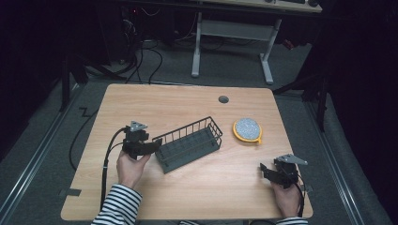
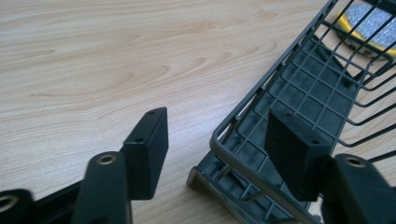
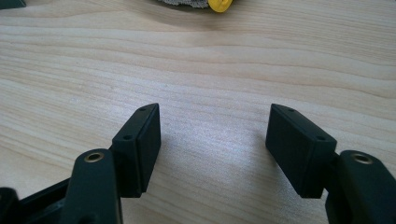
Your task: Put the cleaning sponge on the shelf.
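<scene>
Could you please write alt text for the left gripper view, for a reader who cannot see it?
The open left gripper straddles the near rim of a grey wire basket, one jaw inside it and one outside over the wooden table. A yellow-rimmed scrubber shows beyond the basket's bars.

This looks like a lab or recording room rather than a home. The wooden surface (image 1: 187,197) stands alone on grey carpet (image 1: 42,154), with black curtains (image 1: 366,93) closing in the sides. At 12 o'clock sits a height-adjustable desk with white legs (image 1: 232,42), and at 11 o'clock loose cables (image 1: 141,56) run across the floor toward dark equipment. A metal rail (image 1: 28,168) crosses the floor at 8 o'clock.
</scene>
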`<state>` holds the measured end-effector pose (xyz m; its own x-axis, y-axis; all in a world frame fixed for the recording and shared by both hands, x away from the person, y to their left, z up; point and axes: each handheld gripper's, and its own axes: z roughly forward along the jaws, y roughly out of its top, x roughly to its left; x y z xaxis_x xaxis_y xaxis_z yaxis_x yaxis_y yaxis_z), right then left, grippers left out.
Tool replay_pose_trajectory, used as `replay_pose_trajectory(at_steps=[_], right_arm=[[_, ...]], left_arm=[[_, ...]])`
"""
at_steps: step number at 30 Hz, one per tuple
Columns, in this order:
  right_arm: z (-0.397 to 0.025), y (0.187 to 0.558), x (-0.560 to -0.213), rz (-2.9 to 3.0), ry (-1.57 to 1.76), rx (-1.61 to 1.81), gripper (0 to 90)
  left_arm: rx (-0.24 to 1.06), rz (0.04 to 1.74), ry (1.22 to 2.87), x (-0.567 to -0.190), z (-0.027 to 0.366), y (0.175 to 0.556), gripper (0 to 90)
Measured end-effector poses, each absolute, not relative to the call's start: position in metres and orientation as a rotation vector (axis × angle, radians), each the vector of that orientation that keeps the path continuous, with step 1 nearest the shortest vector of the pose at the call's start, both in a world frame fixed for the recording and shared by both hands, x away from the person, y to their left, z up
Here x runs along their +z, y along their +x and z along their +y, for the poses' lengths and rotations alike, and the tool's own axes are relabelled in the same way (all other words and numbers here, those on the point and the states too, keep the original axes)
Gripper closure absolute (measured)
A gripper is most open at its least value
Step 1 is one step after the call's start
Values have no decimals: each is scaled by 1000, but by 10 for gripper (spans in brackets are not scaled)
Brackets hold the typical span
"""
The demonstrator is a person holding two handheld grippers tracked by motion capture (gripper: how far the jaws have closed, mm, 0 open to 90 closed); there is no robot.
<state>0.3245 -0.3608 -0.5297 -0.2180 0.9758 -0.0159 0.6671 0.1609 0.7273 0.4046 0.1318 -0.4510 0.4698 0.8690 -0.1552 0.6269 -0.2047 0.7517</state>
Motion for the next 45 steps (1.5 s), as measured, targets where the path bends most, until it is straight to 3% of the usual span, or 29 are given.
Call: replay_pose_trajectory(at_steps=[14, 27, 45], right_arm=[[-361, 325, -530, 1954, 1554, 828, 358], [-360, 325, -530, 1957, 1552, 829, 360], [-360, 325, -529, 1970, 1542, 838, 368]], left_arm=[[422, 1232, 1803, -444, 172, 379, 360], [412, 1329, 1821, -481, 193, 368, 358], [512, 1381, 1953, -523, 191, 373, 339]])
